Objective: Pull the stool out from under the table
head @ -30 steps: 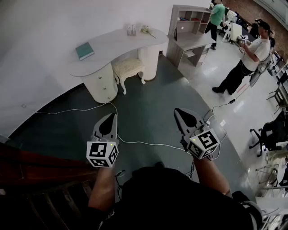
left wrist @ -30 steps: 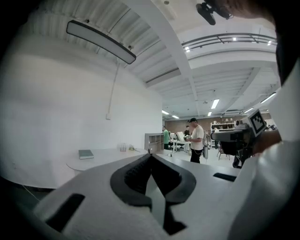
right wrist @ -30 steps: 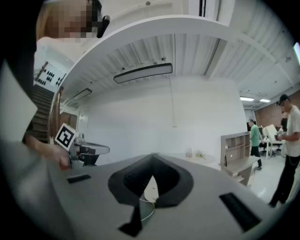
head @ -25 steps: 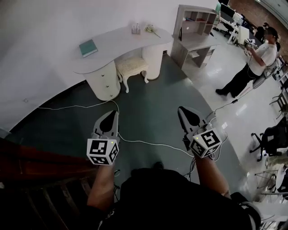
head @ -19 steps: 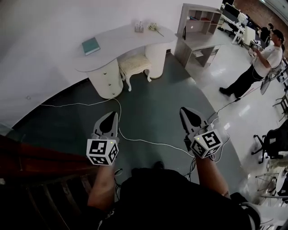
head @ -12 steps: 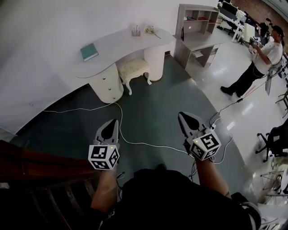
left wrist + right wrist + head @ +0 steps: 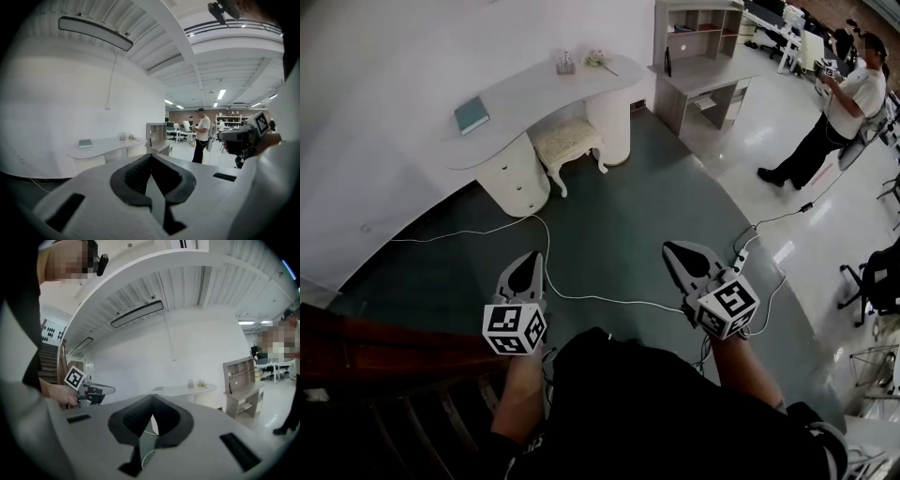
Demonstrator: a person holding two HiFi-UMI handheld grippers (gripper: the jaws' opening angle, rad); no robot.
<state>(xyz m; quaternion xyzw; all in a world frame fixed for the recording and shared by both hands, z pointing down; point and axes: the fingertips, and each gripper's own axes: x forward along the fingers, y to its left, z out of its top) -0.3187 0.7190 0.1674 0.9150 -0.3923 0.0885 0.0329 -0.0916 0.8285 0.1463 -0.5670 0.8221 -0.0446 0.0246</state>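
Snaking white cable (image 7: 546, 246) before stool (image 7: 566, 141)

No legible text, number, brand or sign anywhere. Left marker cube (image 7: 515, 328) and right marker cube (image 7: 727, 308): black-white square codes only, no letters. Teal book (image 7: 472, 114) on tabletop (image 7: 534, 103): cover print too small to read.

white wall (image 7: 375, 56), dark green floor (image 7: 628, 216), grey shelved desk (image 7: 705, 80) beyond.
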